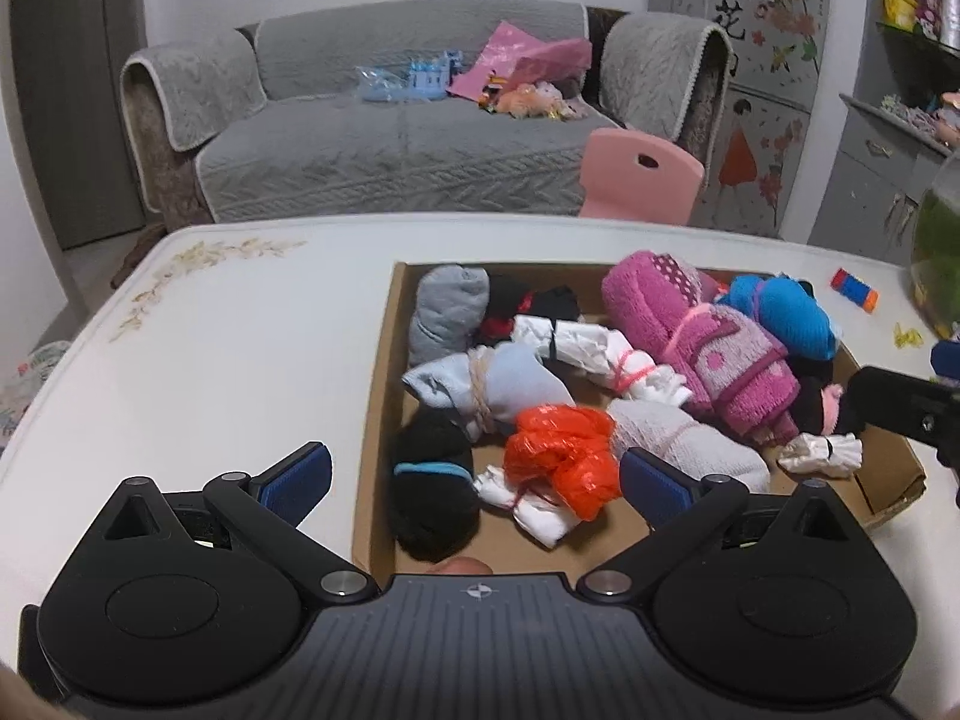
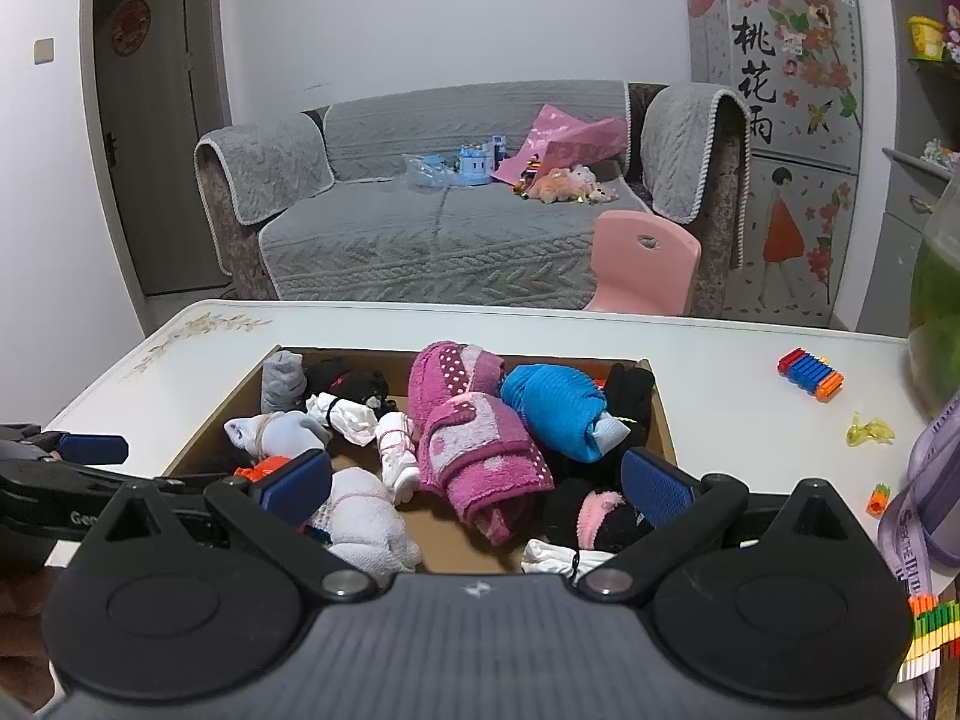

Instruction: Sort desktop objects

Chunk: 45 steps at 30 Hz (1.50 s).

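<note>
Currently both grippers, left gripper (image 1: 474, 480) and right gripper (image 2: 477, 480), hang wide open and empty over the shallow brown cardboard box (image 1: 375, 420). Crumpled orange plastic bag (image 1: 558, 450) lies inside: light, soft, slippery; pinch its bunched middle.

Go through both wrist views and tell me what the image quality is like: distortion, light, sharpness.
Left wrist view: strong fisheye bend, the table edge curves; soft indoor light, faint shadows; orange bag in the cardboard box reads sharp, sofa slightly soft. Right wrist view: same barrel distortion, door frame bows; even light, no glare; magenta towel clear, corners darkened.
</note>
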Each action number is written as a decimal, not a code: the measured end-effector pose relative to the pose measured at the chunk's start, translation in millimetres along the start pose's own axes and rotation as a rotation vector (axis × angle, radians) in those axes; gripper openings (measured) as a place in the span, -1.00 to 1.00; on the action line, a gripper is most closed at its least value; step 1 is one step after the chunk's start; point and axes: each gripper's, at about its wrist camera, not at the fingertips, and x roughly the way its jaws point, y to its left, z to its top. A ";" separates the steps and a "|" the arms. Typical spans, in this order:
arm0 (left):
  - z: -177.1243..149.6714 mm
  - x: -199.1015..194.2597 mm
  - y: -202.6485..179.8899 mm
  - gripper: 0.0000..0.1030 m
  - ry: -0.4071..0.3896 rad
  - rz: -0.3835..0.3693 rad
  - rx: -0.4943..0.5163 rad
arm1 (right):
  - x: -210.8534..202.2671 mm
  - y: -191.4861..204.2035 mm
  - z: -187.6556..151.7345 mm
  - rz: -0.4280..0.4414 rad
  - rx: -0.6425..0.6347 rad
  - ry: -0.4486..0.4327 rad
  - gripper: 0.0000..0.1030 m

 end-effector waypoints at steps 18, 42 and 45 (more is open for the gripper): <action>7.1 -10.4 17.9 0.99 0.136 -0.397 -0.075 | 2.9 -7.1 2.3 0.006 0.030 0.005 0.99; 5.8 -0.8 1.0 0.99 0.172 -0.218 -0.015 | 2.0 -8.4 0.8 0.002 0.028 0.004 0.99; 5.0 1.2 0.2 0.99 0.172 -0.176 -0.013 | 3.1 -9.9 1.0 0.001 0.034 0.008 1.00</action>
